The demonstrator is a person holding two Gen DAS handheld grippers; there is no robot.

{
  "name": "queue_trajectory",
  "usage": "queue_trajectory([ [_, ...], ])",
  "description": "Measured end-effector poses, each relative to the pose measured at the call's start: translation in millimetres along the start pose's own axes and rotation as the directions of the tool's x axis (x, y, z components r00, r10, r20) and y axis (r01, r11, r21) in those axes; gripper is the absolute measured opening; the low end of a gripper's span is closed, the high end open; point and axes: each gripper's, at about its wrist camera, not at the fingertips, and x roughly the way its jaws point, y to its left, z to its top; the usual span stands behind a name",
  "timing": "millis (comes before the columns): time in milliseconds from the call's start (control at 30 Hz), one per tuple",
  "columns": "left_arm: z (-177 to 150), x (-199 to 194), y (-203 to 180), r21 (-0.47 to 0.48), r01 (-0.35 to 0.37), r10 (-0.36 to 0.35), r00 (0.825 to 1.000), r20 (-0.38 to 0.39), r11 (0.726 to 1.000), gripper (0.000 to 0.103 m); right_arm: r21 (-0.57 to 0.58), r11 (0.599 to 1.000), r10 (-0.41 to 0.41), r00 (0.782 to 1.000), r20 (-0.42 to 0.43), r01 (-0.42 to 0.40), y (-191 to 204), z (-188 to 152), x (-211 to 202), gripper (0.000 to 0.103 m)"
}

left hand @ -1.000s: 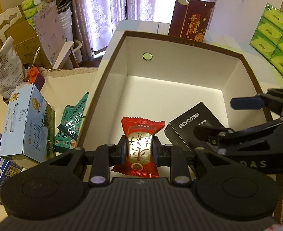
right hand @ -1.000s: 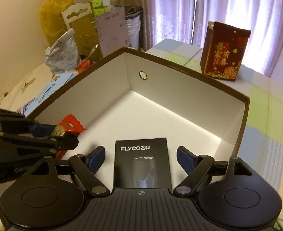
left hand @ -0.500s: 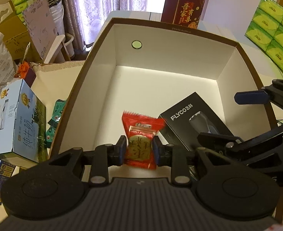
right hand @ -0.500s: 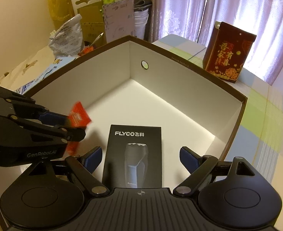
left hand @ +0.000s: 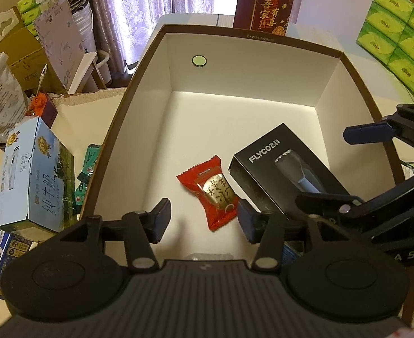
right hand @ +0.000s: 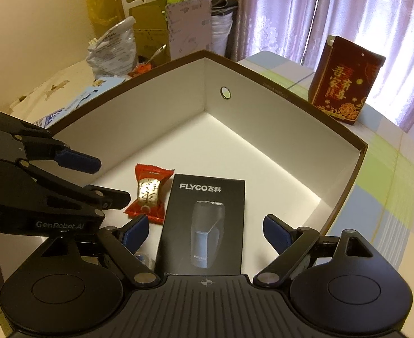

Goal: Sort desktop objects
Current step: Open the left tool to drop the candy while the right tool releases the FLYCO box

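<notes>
On the far left of the counter (left hand: pixel 74 104) a blue milk carton (left hand: pixel 35 177) and some green packets (left hand: pixel 87 169) lie outside the big box (left hand: pixel 139 90), so we judge the sorting is only partly done; those likely remain to go in. Our left hand-held gripper (left hand: pixel 204 217) hangs over the near end of the box with its fingers spread and nothing between them. Just beyond it the red candy (left hand: pixel 214 194) lies flat on the white box floor, apart from both fingers. Beside it on the right, close or perhaps touching, rests the black shaver box (right hand: pixel 204 225), also inside. Our right hand-held gripper (right hand: pixel 204 231) hovers over that shaver box, fingers wide and gripping nothing. Further right a dark red gift bag (right hand: pixel 344 84) stands beyond the box, and green tissue packs (left hand: pixel 398 28) are stacked at the edge. The counter wears a pale checked cloth (right hand: pixel 389 174); purple curtains (right hand: pixel 305 11) and piled cartons (left hand: pixel 18 53) fill the room behind.
</notes>
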Motion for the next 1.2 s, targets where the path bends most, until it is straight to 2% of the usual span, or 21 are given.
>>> queue_trajectory([
  [433, -6.6, -22.7, -8.3, -0.003, -0.003, 0.003, 1.0, 0.026, 1.0, 0.053, 0.015, 1.0, 0.006, 1.0, 0.023, -0.006, 2.1, -8.5, -21.4, 0.087],
  [567, -9.3, -29.9, -9.9, -0.005, -0.015, 0.015, 0.999, 0.035, 1.0, 0.059, 0.022, 1.0, 0.007, 0.999, 0.035, -0.008, 4.1, -11.6, -28.4, 0.088],
  [1200, -37.2, -82.0, -21.6, -0.046, -0.021, 0.025, 0.995, 0.093, 0.999, 0.065, 0.035, 0.999, 0.029, 0.994, 0.106, -0.033, 21.3, -34.9, -76.7, 0.091],
])
